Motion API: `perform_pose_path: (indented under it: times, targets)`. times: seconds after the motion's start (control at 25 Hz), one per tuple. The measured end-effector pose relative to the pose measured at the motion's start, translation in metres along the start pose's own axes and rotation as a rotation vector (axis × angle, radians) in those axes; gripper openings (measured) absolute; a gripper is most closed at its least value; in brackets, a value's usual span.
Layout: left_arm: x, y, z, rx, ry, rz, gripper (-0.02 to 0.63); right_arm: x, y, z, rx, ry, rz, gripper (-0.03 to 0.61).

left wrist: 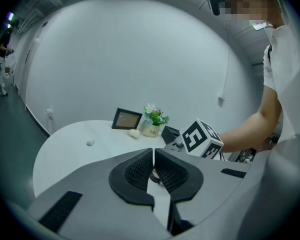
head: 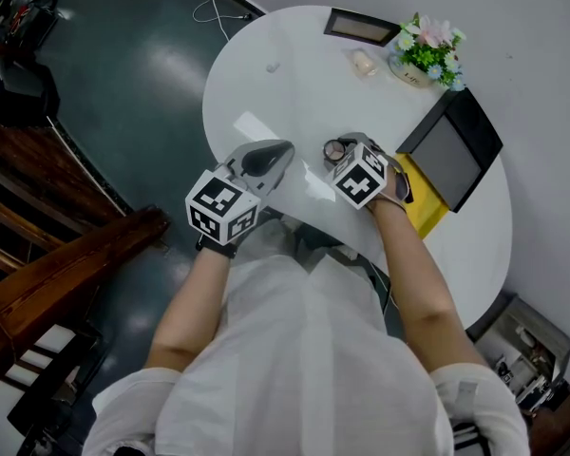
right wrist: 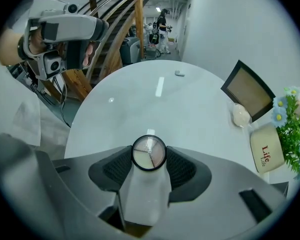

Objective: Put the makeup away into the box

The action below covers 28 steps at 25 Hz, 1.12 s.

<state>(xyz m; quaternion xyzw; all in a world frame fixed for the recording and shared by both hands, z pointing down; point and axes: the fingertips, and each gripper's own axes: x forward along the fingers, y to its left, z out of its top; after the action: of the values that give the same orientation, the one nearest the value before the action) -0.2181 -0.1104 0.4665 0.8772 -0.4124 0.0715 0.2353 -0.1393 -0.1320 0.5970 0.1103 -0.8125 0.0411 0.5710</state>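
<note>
Looks to be early in the job, judging by the layout. Gripping a round compact (right wrist: 149, 153) in the right tongs (head: 345, 146), black rim pinched from both sides, pans of powder facing the camera. Holding it over the near middle of the white bench (head: 266, 93), left of the black box (head: 453, 145) and not yet inside it. Left tongs (left wrist: 153, 156) closed down to a thin slit with nothing between them, hovering just left of the right pair.

Left to do, at a guess: carrying the compact rightward to the box, setting it in, letting go. Possibly also fetching the pale lump (head: 364, 62) lying on the far side by the flower pot (head: 427, 50), if that counts as makeup; too small to say for sure. Same doubt over the tiny bit (head: 273, 66) on the far left of the bench.

Hard to tell what the box already holds: only a flat grey inside in the head view, no items made out. Yellow item (head: 426, 202) at the box's near side half covered by the right hand and cube. Picture frame (head: 361, 27) at the far edge, its content unreadable. Cannot tell whether the compact has a lid.
</note>
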Motion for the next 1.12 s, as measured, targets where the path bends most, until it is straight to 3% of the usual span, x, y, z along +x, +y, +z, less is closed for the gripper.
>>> perform_pose_path:
  times: [0.32, 0.64, 0.84, 1.12]
  targets:
    - [0.008, -0.005, 0.003, 0.017, 0.010, -0.035, 0.023, -0.007, -0.006, 0.005, 0.013, -0.029, -0.033, 0.209]
    - [0.033, -0.027, 0.016, 0.056, 0.007, -0.115, 0.023, -0.051, -0.029, 0.000, 0.102, -0.102, -0.124, 0.209]
    - [0.056, -0.052, 0.020, 0.084, 0.020, -0.193, 0.023, -0.080, -0.037, -0.034, 0.193, -0.108, -0.182, 0.209]
    - [0.089, -0.099, 0.021, 0.133, 0.044, -0.317, 0.023, -0.114, -0.031, -0.111, 0.358, -0.080, -0.256, 0.209]
